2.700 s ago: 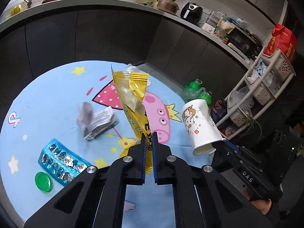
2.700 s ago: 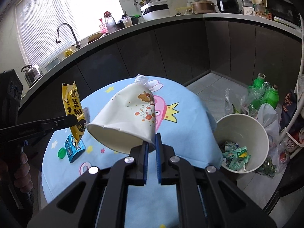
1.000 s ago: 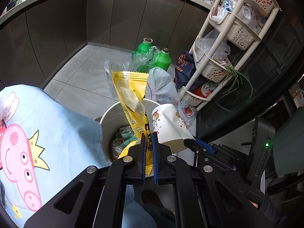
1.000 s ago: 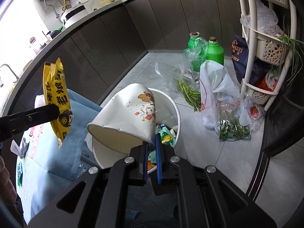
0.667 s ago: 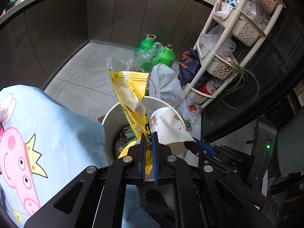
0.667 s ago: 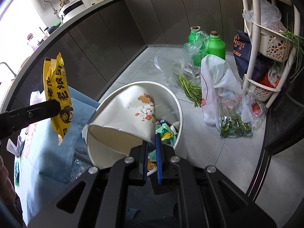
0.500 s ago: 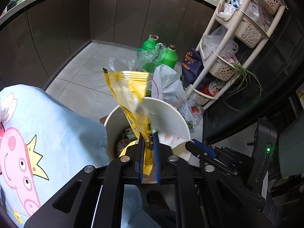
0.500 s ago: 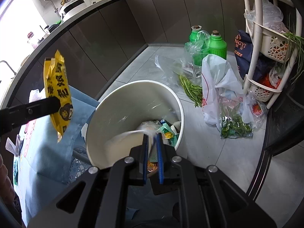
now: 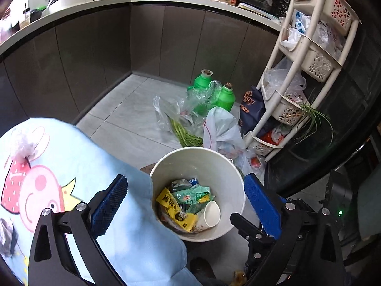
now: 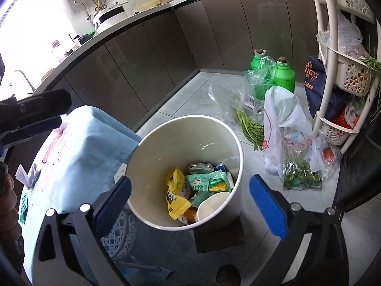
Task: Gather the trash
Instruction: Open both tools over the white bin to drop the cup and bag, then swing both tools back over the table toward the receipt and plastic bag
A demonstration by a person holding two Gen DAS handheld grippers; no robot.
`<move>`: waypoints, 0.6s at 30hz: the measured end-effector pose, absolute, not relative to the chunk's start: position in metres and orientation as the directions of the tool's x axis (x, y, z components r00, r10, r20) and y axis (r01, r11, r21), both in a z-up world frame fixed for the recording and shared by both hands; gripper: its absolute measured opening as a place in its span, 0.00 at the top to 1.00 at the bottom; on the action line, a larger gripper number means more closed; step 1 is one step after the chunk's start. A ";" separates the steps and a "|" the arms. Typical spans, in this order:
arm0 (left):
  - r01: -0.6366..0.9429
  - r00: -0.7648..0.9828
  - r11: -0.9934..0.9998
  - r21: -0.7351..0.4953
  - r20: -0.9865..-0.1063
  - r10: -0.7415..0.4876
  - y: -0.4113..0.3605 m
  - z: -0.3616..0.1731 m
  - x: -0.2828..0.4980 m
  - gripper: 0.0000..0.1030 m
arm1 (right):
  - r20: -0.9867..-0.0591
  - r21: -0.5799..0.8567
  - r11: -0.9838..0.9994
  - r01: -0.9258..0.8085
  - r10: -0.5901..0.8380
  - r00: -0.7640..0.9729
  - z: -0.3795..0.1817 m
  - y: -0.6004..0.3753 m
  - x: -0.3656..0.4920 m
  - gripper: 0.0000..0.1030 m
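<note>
A white trash bin (image 9: 228, 164) (image 10: 152, 157) stands on the floor beside the table. The yellow snack wrapper (image 9: 175, 211) (image 10: 177, 196) and the paper cup (image 9: 212, 214) (image 10: 212, 206) lie inside it among green wrappers. My left gripper (image 9: 185, 205) is open and empty above the bin. My right gripper (image 10: 190, 195) is open and empty above the bin too. The left gripper also shows at the left edge of the right wrist view (image 10: 35, 114).
The table has a blue cartoon cloth (image 9: 59, 166) with a crumpled clear wrapper (image 9: 21, 145) and a small packet (image 10: 26, 175) on it. Green bottles (image 9: 214, 90), plastic bags (image 10: 285, 128) and a white basket rack (image 9: 304, 54) crowd the floor behind the bin.
Both grippers have opened. The yellow wrapper dropped from the left one and the paper cup from the right one into the bin.
</note>
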State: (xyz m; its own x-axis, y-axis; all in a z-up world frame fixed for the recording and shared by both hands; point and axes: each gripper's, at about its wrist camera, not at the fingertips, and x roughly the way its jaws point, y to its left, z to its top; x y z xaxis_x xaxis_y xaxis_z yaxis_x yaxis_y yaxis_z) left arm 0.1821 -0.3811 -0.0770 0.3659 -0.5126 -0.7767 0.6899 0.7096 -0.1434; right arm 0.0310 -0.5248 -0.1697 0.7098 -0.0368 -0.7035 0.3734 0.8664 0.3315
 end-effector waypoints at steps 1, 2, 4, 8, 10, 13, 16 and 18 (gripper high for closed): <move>0.685 0.369 0.714 -0.144 -0.777 -0.510 -0.380 -0.077 0.183 0.08 | -0.704 0.332 0.866 0.373 -0.036 0.710 -0.168 -0.524 0.031 0.03; 0.679 0.372 0.720 -0.146 -0.777 -0.508 -0.377 -0.076 0.183 0.08 | -0.705 0.332 0.867 0.372 -0.033 0.708 -0.167 -0.523 0.031 0.03; 0.663 0.378 0.733 -0.151 -0.778 -0.502 -0.370 -0.075 0.183 0.08 | -0.706 0.333 0.867 0.369 -0.030 0.707 -0.164 -0.520 0.029 0.03; 0.634 0.391 0.755 -0.170 -0.771 -0.502 -0.352 -0.067 0.181 0.08 | -0.698 0.342 0.870 0.356 -0.019 0.716 -0.155 -0.513 0.026 0.03; 0.619 0.392 0.763 -0.185 -0.770 -0.504 -0.342 -0.062 0.179 0.08 | -0.692 0.338 0.876 0.344 -0.016 0.722 -0.148 -0.508 0.025 0.03; 0.594 0.422 0.785 -0.176 -0.763 -0.490 -0.325 -0.052 0.174 0.08 | -0.682 0.330 0.888 0.320 -0.010 0.731 -0.137 -0.497 0.025 0.03; 0.562 0.446 0.807 -0.181 -0.755 -0.480 -0.302 -0.042 0.168 0.08 | -0.675 0.323 0.900 0.293 0.002 0.738 -0.126 -0.482 0.025 0.03; 0.536 0.462 0.823 -0.190 -0.750 -0.473 -0.286 -0.037 0.166 0.08 | -0.670 0.320 0.907 0.272 0.014 0.742 -0.119 -0.473 0.026 0.03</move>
State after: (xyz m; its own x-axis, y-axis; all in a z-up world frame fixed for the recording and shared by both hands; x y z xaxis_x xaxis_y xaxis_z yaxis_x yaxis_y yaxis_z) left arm 0.1661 -0.2862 -0.0367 0.4616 -0.4734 -0.7502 0.5358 0.8228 -0.1895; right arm 0.0256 -0.4725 -0.1191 0.7419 0.0139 -0.6704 0.2722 0.9075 0.3200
